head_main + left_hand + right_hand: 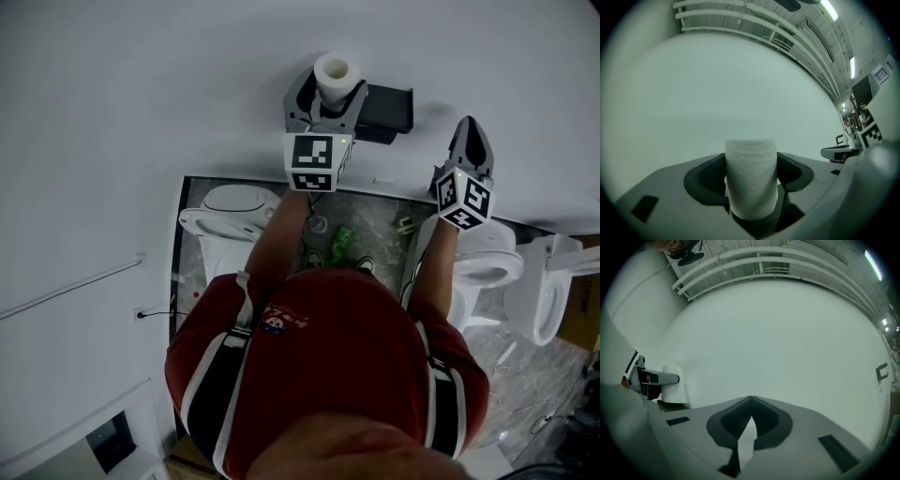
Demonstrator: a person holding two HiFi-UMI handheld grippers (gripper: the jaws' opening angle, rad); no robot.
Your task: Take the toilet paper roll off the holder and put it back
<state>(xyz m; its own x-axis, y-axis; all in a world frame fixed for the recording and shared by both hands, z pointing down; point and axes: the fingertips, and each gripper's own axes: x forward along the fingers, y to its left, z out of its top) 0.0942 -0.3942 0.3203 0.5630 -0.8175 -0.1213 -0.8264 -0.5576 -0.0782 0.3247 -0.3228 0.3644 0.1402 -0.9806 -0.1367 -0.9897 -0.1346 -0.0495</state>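
Left hand-held gripper (325, 97) clamps toilet paper roll (336, 72) beside the holder (388, 110); right hand-held gripper (470, 126), closed, well apart.

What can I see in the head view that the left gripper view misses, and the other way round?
Only the head view shows the person's red shirt, the toilets and a green bottle on the floor below. Only the left gripper view shows the ceiling pipes and strip lights. Both show the toilet paper roll clamped in the left tool, with the white wall behind it.
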